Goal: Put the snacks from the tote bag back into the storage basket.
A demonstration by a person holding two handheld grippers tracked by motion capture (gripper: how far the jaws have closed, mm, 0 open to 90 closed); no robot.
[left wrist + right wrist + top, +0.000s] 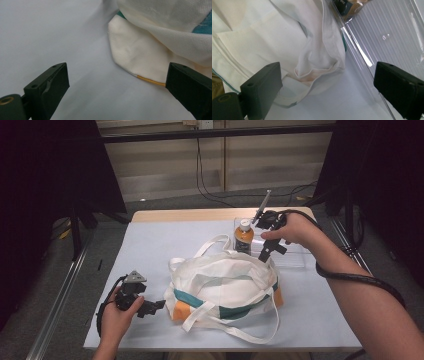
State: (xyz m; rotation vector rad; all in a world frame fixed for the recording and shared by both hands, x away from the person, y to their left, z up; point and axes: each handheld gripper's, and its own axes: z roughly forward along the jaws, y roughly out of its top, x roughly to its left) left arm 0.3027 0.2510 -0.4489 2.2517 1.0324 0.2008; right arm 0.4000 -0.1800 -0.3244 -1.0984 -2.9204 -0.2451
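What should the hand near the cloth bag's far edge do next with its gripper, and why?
Probably ease the right gripper down onto the bag rim and close there. Its jaws stand wide open with nothing between them, hovering just over the bag's far edge beside the clear tray. The left gripper waits open at the bag's near corner, so lifting the rim would open the bag for the bottle.

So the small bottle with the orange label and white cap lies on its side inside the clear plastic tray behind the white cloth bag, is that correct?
Not quite. In the high view the small bottle with the orange label and white cap stands upright, not on its side. It is indeed inside the clear plastic tray, behind the white cloth bag.
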